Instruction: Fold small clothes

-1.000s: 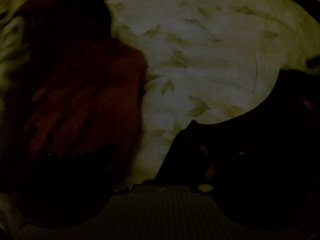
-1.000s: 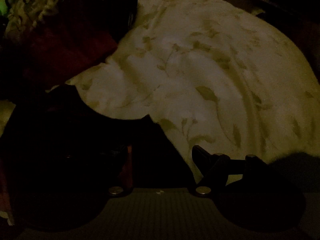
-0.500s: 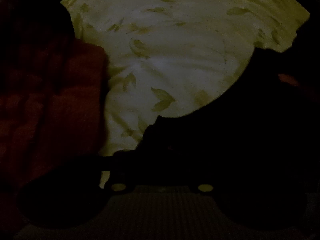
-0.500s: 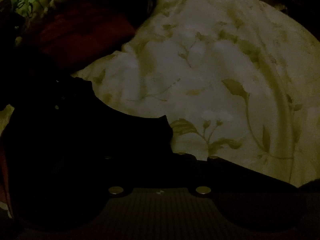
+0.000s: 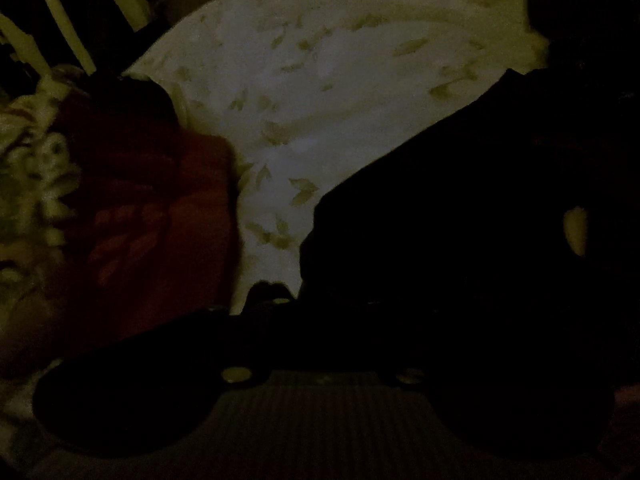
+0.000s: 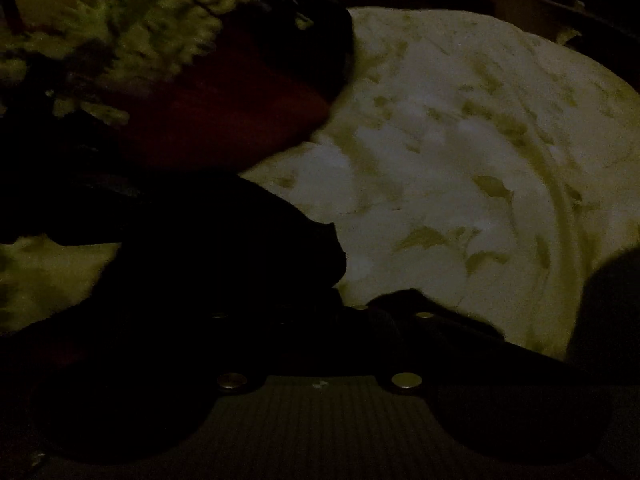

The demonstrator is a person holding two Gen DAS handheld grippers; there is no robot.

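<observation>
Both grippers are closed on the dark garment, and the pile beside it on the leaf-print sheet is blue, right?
Not blue: the pile is red, as the right wrist view shows. The rest stands: both grippers are closed on the dark garment, over the leaf-print sheet.

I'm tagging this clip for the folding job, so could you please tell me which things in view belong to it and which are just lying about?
Part of the job:
- dark garment, in front of both claws
- left claw, shut
- right claw, shut
- leaf-print sheet, the surface beneath

Just lying about:
- red cloth
- fuzzy patterned cloth
</observation>
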